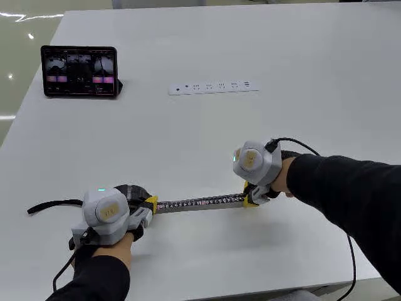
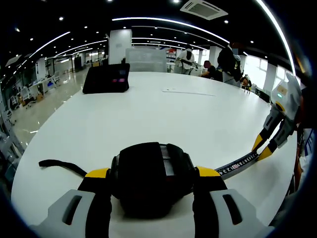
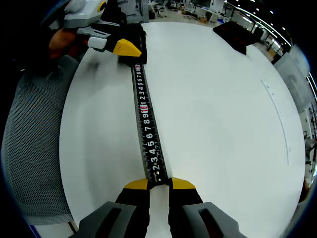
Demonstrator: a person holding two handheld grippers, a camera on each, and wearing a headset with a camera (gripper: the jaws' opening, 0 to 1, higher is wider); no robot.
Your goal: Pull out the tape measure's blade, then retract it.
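Tape measure is found at the near left of the white table, its black case clamped between the yellow-tipped jaws of the left gripper. Its blade is stretched flat along the tabletop to the right, and its end is pinched by the closed right gripper. Numerals from 2 upward are read on the blade in the right gripper view. A black strap is trailed leftward from the case. A tablet and a power strip are seen well apart, at the far side.

Near the table's front edge the blade spans from the left gripper's tape measure to the right gripper, barring passage. A tablet stands by the far-left corner, a power strip toward the far edge; the middle lies open.
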